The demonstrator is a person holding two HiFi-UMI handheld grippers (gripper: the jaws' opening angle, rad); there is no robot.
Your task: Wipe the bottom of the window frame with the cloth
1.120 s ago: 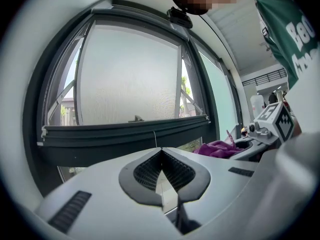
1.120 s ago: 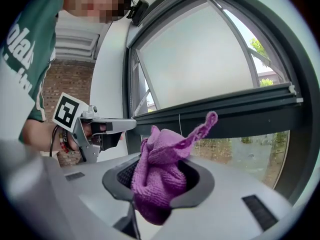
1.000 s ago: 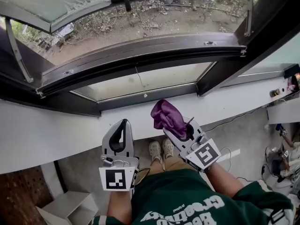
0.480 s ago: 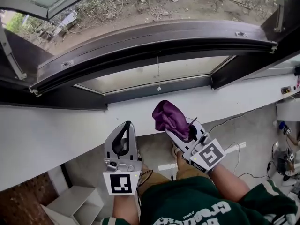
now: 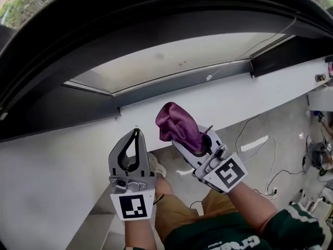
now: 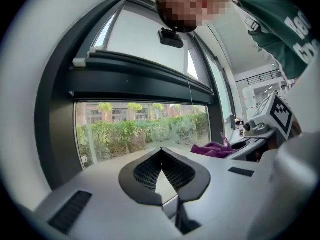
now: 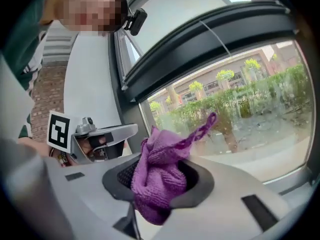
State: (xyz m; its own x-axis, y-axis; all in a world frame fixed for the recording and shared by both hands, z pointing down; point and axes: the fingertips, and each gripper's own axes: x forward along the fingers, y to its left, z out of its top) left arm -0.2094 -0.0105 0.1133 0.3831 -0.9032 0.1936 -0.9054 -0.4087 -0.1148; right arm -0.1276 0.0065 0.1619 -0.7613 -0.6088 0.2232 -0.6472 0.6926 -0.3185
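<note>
The person is leaning in closer now: over the last second the dark frame has been swelling until it is filling the whole top of the head view, and the open sash and the ground outside have been sliding out of sight. The fixed pane below it is sitting much nearer to the two tools than before. The tools themselves are hardly shifting relative to each other. The right tongs are clamping the purple cloth, which is bunching up and out past the jaws with one loose tail sticking up. The left tongs are idling just beside them, jaws closed tip to tip with nothing between. The cloth is hanging in the air in front of the white ledge, near the lower rail but not touching any surface yet. To my eye this is still the approach: no wiping is happening, and the cloth is needing to travel up and forward past the pane before it is meeting the bottom of the frame.
</note>
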